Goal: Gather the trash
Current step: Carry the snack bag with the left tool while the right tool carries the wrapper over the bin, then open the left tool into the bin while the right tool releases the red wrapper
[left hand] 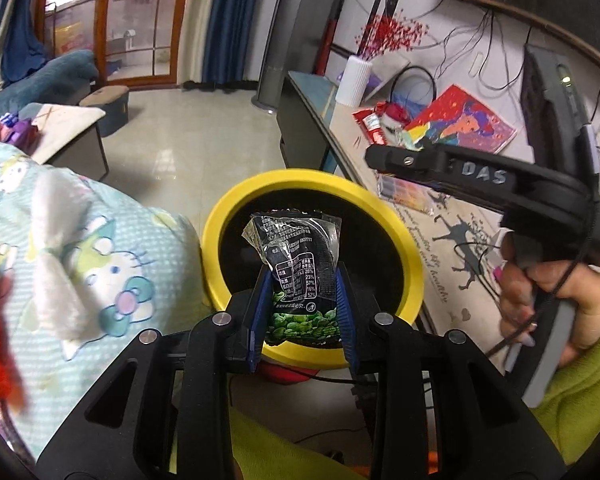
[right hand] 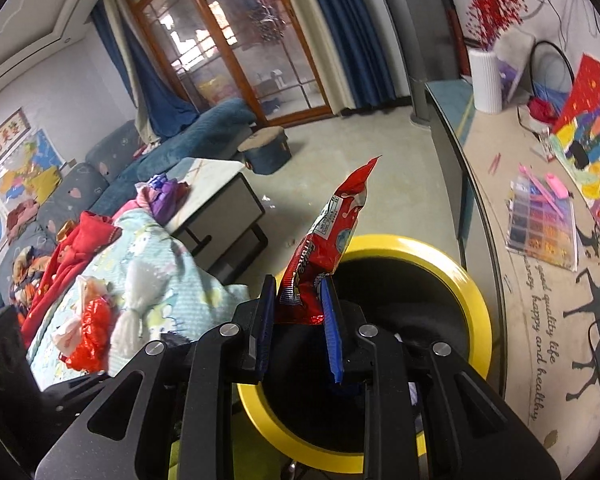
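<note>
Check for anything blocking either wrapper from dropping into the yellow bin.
Nothing visible does. The green snack packet in the left gripper and the red wrapper in the right gripper sit over the yellow bin's open mouth.

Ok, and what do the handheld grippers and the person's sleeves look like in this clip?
Both grippers are matte black frames with silver round bolts and ribbed blue finger pads. Seen from the left wrist camera, the right gripper carries raised grey "DAS" lettering, has a grey handle, and a thin black cable runs down past the right hand. The sleeve is lime-green fleece, and the fingernails are painted.
</note>
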The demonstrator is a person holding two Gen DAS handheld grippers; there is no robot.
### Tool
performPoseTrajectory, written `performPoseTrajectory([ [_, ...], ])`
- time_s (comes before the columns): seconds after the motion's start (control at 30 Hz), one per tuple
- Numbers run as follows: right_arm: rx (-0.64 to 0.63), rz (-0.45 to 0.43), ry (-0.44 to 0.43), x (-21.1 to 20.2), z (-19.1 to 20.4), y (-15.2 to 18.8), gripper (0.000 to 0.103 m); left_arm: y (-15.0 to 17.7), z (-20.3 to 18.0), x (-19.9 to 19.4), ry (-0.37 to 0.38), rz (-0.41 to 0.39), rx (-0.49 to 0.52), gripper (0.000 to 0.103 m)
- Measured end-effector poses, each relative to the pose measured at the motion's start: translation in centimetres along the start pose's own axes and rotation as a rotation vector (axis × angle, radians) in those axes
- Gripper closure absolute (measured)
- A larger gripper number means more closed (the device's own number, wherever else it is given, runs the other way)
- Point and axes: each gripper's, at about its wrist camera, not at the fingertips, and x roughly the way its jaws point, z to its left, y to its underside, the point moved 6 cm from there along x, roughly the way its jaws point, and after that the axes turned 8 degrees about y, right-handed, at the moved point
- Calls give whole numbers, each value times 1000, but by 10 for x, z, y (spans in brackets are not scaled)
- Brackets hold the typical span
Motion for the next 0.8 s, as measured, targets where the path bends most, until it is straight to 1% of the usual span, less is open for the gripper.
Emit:
performPoseTrajectory([
  [0.23, 77, 78, -13, 21, -28, 11, 81, 6, 5, 41, 8, 69, -12, 79],
  [0.4, 109, 117, -38, 30, -36, 17, 81, 12, 7, 61, 18, 116, -12, 78],
  [0.6, 132, 147, -47, 40, -42, 23, 80, 17, 8, 75, 26, 151, -17, 78],
  [0.8, 138, 170, -44, 46, -43, 25, 79, 19, 9, 79, 28, 160, -22, 76],
])
